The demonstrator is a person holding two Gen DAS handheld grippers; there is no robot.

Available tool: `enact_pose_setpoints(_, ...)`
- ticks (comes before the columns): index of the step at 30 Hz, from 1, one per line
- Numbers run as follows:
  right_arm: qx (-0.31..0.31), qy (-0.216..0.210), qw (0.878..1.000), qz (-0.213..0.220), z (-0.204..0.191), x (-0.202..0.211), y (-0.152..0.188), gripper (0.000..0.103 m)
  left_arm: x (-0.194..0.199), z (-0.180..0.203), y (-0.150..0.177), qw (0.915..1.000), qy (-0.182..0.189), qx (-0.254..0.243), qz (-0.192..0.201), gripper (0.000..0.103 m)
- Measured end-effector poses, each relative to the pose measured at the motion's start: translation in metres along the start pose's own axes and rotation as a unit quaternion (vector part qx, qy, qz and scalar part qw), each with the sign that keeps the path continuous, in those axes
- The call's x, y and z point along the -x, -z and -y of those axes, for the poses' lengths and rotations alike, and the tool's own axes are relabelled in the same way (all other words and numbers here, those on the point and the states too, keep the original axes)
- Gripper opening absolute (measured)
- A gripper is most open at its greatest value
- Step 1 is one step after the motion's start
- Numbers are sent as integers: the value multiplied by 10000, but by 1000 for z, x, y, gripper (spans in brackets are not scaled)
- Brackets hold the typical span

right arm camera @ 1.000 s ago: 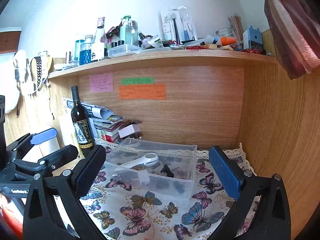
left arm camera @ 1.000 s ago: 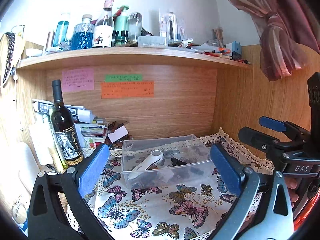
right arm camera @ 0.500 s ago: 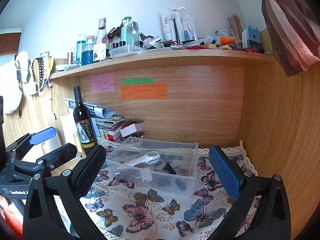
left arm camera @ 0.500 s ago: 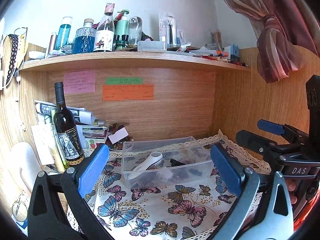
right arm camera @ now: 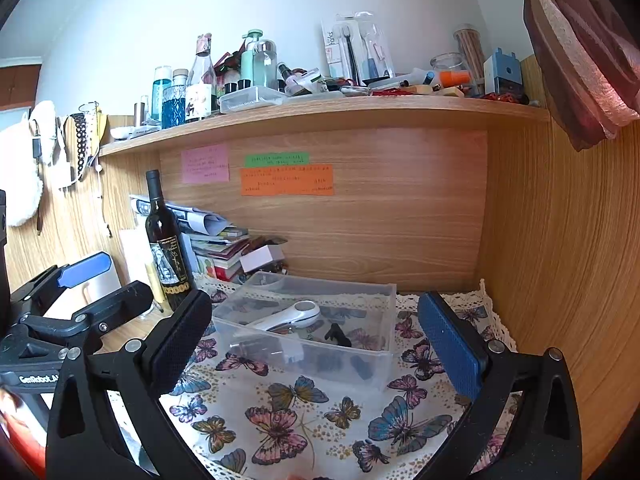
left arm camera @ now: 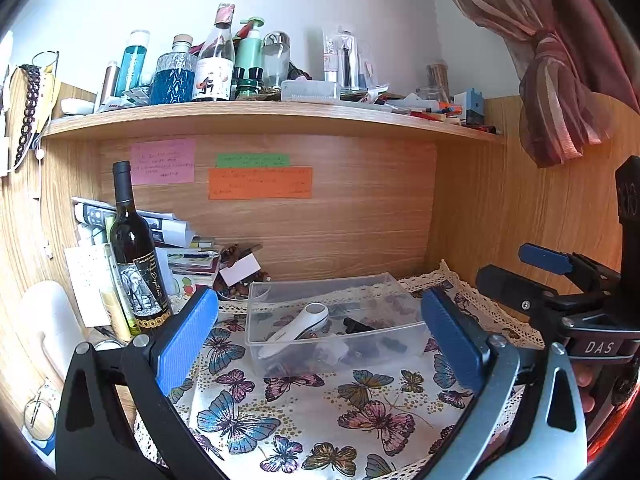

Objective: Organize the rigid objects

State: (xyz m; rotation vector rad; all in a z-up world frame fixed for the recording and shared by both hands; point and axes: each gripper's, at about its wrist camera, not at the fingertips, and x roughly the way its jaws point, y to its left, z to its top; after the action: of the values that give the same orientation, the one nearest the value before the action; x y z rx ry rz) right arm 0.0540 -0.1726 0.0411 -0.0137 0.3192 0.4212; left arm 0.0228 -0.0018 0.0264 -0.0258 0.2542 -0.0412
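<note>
Our left gripper (left arm camera: 320, 336) hangs spread wide, nothing between its pads. Ahead of it sits the clear plastic box (left arm camera: 334, 322) on the butterfly cloth (left arm camera: 304, 412), a white handheld gadget (left arm camera: 298, 326) and small dark bits inside. Our right gripper (right arm camera: 316, 344) gapes empty too.

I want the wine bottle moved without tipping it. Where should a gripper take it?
Probably the straight body of the wine bottle, just below the shoulder, approached from the front-right: it stands upright, with papers crowding its left and back. The neck is slimmer but leaves the weight swinging.
</note>
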Motion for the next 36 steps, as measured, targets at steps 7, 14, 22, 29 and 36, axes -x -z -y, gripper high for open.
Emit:
enact_pose_setpoints(7, -7, 4, 10000, -29, -1, -1, 1, 103, -1, 0, 0, 10000, 17, 39, -31, 103)
enact_pose_setpoints(14, -28, -1, 10000, -40, -1, -2, 2, 103, -2, 0, 0, 10000, 34, 53, -43, 103)
enact_pose_setpoints(22, -80, 18, 9999, -65, 0, -3, 3, 103, -4, 2, 0, 9999, 117, 46, -59, 103)
enact_pose_setpoints(29, -32, 117, 9999, -68, -1, -4, 3, 103, -4, 1, 0, 9999, 108, 88, -38, 103)
enact_pose_setpoints(36, -27, 118, 9999, -81, -1, -4, 4, 103, -5, 0, 0, 9998, 133, 134, -64, 103)
